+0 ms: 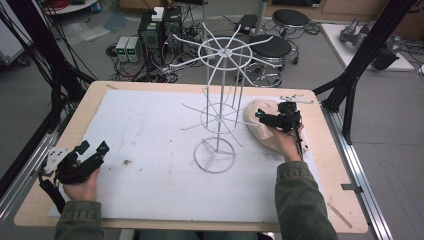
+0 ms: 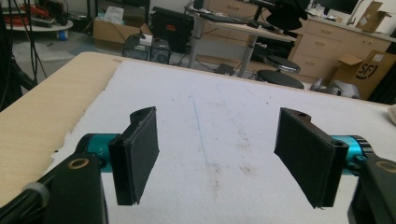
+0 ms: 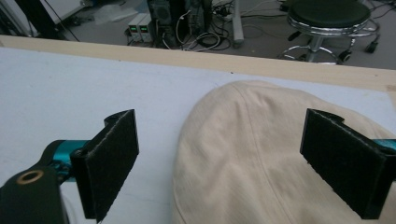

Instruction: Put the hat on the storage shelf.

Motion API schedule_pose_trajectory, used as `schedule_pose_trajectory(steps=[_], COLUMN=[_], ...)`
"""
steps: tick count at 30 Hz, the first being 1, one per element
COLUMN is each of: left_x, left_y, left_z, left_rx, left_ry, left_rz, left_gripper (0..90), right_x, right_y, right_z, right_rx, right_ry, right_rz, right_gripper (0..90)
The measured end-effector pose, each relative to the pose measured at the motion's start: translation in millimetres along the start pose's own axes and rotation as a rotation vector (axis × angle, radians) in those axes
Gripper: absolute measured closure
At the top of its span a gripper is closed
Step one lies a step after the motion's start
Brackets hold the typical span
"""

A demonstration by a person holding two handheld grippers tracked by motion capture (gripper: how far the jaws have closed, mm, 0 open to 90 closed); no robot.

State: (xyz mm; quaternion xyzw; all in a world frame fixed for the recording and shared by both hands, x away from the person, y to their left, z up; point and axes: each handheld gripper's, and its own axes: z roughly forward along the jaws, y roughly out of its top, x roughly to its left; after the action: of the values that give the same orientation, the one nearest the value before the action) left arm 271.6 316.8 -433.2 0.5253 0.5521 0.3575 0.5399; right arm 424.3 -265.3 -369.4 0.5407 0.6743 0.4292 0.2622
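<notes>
Item in hand: a cream cloth cap [image 3: 261,154] lies on the white mat [image 1: 150,130] at the right side of the counter [image 1: 75,115], just right of the white wire rack [image 1: 220,100].
Right hand-held gripper [image 1: 267,118]: your jaws stand wide apart over the cap's crown, one to each side of it, closed on nothing.
Left hand-held gripper [image 1: 92,150]: jaws apart, low at the near left of the mat, well clear of the cap.
Handling: judged light, soft and limp (it will sag and fold once lifted); not fragile, and the fabric should grip well against the black pads [image 3: 112,158].
Hold point: pinch a fold of cloth at the crown or along a seam, since the full dome is too broad to span.
Risk: a shallow pinch may slip off as the cap droops.
</notes>
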Motion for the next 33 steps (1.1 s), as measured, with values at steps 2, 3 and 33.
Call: schedule_pose_trajectory(steps=[2, 3, 33], left_x=[0.2, 0.1, 2.6], left_y=[-0.1, 0.0, -1.0], left_z=[0.1, -0.1, 1.3], left_rx=[-0.001, 0.000, 0.003], left_ry=[0.001, 0.001, 0.008], left_rz=[0.000, 0.001, -0.002], left_gripper=[30.2, 30.2, 30.2], right_x=[0.6, 1.1, 17.3], right_y=[5.3, 8.0, 1.6], right_z=[5.6, 8.8, 96.1], right_rx=[0.022, 0.035, 0.380], right_ry=[0.014, 0.016, -0.074], right_rz=[0.014, 0.002, 0.014], right_gripper=[10.6, 10.6, 13.5])
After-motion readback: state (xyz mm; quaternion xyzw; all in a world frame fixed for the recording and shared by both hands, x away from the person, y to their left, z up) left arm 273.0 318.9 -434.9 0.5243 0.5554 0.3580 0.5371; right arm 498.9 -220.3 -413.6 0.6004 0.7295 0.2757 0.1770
